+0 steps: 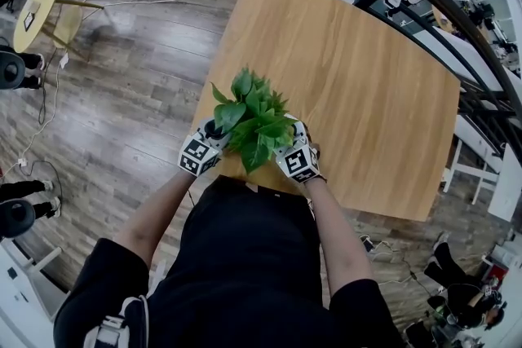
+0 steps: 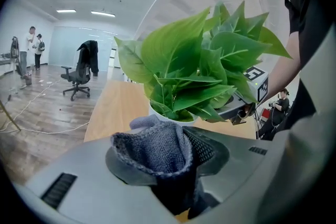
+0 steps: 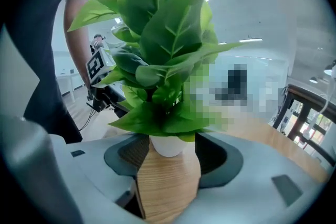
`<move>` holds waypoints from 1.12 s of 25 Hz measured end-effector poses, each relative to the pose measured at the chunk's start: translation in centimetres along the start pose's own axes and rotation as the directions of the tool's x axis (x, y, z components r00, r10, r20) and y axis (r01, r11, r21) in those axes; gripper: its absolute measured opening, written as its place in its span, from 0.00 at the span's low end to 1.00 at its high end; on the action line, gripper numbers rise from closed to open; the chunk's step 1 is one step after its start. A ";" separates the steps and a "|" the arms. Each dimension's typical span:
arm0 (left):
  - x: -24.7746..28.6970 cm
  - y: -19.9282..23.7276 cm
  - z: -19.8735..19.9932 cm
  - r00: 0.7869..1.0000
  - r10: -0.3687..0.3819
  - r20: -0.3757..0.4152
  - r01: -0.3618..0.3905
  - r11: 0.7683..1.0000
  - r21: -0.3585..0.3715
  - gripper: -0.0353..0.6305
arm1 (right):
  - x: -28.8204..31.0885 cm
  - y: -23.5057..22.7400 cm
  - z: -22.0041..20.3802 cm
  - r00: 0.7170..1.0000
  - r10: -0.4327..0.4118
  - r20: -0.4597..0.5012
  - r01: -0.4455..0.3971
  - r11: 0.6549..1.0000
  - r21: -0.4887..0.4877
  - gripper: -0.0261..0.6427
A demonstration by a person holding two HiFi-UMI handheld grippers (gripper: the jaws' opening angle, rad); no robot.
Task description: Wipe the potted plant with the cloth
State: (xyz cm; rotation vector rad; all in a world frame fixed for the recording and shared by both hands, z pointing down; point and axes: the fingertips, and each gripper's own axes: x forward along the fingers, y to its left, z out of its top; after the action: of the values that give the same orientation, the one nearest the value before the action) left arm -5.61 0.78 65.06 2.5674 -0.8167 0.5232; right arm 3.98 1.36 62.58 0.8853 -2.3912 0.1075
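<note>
I held my left claw (image 1: 215, 134) pinched on the grey cloth (image 2: 156, 150), which bunched up between its jaws, just below the white pot (image 2: 170, 117) in the left gripper view. My right claw (image 1: 292, 133) was spread, the pot standing in the gap at its jaw tips, with bare wood showing between the jaws. The potted plant (image 1: 254, 122) stood at the centre of the head view, near the lower-left edge of the wooden table (image 1: 367, 85), with one claw at each side of it. The print on show was the black-and-white square markers on my left cube (image 1: 200, 156) and right cube (image 1: 298, 162), each a blocky pattern
</note>
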 end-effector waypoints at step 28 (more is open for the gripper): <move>0.6 -4.4 -0.5 0.994 -0.111 -0.017 0.112 0.994 0.017 0.32 | 2.6 2.2 1.6 0.999 0.045 0.021 -0.045 0.999 0.003 0.42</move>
State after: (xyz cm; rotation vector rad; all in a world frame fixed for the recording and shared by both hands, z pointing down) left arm -2.62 4.07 64.67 2.6037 -0.6613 0.5178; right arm 0.26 1.13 62.89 0.8383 -2.4315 0.1200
